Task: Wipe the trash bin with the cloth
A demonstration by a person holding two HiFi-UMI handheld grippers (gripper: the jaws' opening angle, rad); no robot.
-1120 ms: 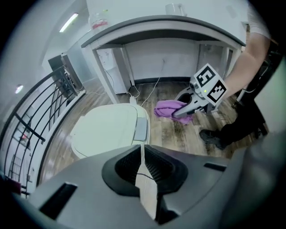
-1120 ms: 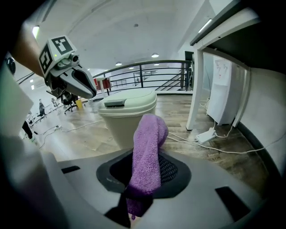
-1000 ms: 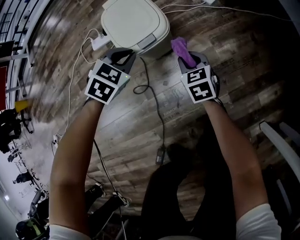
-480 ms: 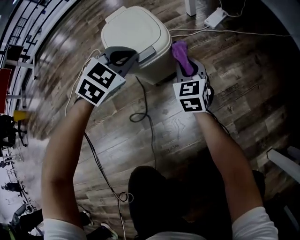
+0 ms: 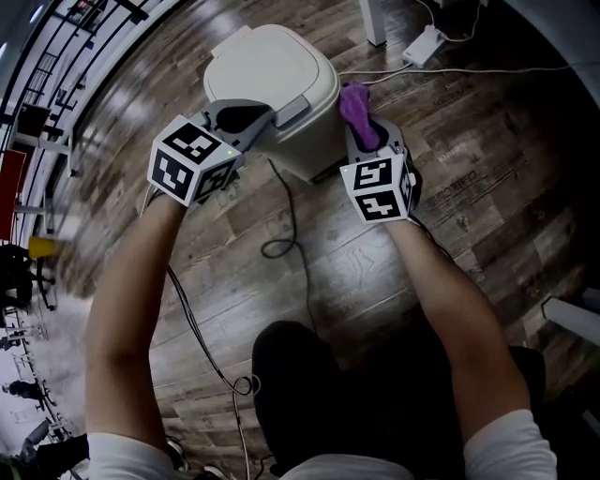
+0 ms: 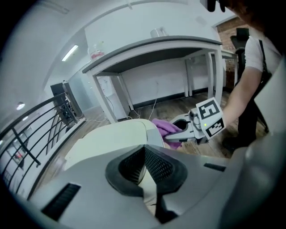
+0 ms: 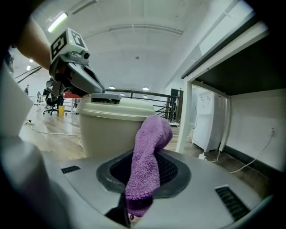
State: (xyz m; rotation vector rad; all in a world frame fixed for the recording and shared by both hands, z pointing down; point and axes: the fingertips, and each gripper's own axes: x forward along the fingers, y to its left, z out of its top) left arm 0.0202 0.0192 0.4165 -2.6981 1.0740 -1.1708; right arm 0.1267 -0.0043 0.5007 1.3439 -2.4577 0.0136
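A cream trash bin (image 5: 272,80) with a flat lid stands on the wooden floor. My left gripper (image 5: 255,117) is shut and empty, its tips over the lid's near left edge. In the left gripper view, the lid (image 6: 109,141) lies just beyond the shut left gripper (image 6: 144,167). My right gripper (image 5: 362,131) is shut on a purple cloth (image 5: 355,105), which sticks up beside the bin's right side. Seen from the right gripper (image 7: 143,179), the cloth (image 7: 149,152) droops toward the bin's wall (image 7: 111,129); whether they touch is unclear.
A black cable (image 5: 286,220) loops on the floor in front of the bin. A white power strip (image 5: 424,39) and a table leg (image 5: 372,21) stand behind it. A railing (image 5: 66,56) runs along the left. The person's legs are below.
Both grippers have come closer to the bin. The left one went from short of the lid to over its near edge; the right one brought the cloth beside the bin's right side.
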